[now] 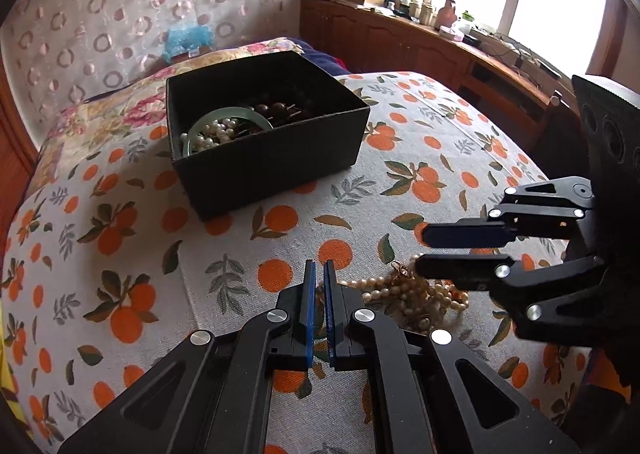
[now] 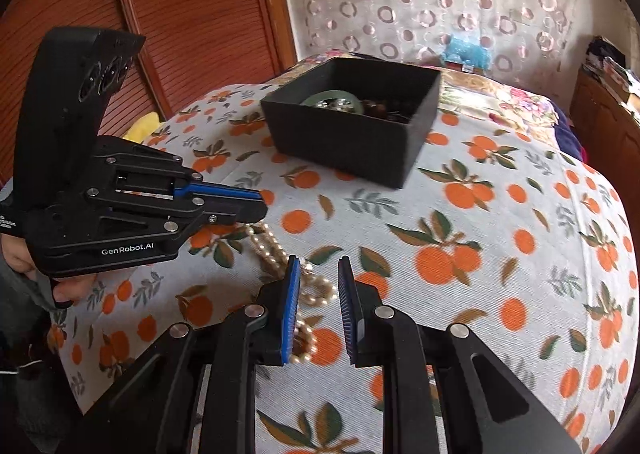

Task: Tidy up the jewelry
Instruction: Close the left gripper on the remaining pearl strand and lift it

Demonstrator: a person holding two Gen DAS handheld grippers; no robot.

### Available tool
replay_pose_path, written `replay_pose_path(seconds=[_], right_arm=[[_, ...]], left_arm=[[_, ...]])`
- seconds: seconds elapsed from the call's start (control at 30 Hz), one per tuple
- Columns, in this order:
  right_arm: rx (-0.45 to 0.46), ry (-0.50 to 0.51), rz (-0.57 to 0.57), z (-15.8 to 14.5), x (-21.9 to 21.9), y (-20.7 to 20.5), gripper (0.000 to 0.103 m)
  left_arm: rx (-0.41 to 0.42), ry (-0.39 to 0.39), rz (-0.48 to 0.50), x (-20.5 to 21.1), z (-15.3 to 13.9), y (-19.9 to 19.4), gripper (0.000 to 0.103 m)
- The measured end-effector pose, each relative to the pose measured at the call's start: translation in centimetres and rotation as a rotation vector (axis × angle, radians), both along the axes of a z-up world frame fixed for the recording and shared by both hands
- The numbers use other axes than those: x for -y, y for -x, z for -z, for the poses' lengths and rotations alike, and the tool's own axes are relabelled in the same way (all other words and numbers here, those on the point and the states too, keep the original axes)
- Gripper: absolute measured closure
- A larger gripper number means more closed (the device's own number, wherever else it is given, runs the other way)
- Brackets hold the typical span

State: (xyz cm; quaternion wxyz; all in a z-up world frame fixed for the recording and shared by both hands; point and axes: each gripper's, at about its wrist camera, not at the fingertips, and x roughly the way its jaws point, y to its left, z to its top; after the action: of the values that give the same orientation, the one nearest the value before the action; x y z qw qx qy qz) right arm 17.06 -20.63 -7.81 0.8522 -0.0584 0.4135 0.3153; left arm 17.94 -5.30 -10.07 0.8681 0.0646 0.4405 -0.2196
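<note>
A cream pearl necklace (image 1: 412, 294) lies in a heap on the orange-print bedcover; it also shows in the right wrist view (image 2: 276, 250). A black open box (image 1: 264, 134) stands further back, holding a green bangle (image 1: 228, 116), pearls and dark brown beads; the box also shows in the right wrist view (image 2: 352, 122). My left gripper (image 1: 319, 266) is shut and empty, its tips at the left edge of the necklace; it also shows in the right wrist view (image 2: 256, 204). My right gripper (image 2: 318, 264) is open a little, low over the necklace, and shows in the left wrist view (image 1: 420, 250).
The bedcover (image 2: 500, 254) covers a rounded bed. A flowered quilt (image 1: 120, 110) lies behind the box. A wooden cabinet (image 1: 400, 38) with clutter runs under the window at the right. A wooden panel (image 2: 160, 14) stands at the left.
</note>
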Motion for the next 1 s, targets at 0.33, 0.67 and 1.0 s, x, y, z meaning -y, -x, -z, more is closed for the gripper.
replay_pose_path(seconds=[0.33, 0.67, 1.0], right_arm=[[-0.037, 0.013, -0.018, 0.7, -1.6, -0.8, 0.081], [-0.042, 0.008, -0.001, 0.5, -1.0, -1.7, 0.095], [-0.003, 0.003, 0.053, -0.5, 1.2, -2.1, 0.095]], left_arm=[[-0.020, 0.022, -0.008, -0.4, 0.8, 0.0, 0.100], [-0.023, 0.023, -0.010, -0.2, 1.0, 0.1, 0.099], [-0.004, 0.034, -0.017, -0.1, 0.6, 0.4, 0.100]])
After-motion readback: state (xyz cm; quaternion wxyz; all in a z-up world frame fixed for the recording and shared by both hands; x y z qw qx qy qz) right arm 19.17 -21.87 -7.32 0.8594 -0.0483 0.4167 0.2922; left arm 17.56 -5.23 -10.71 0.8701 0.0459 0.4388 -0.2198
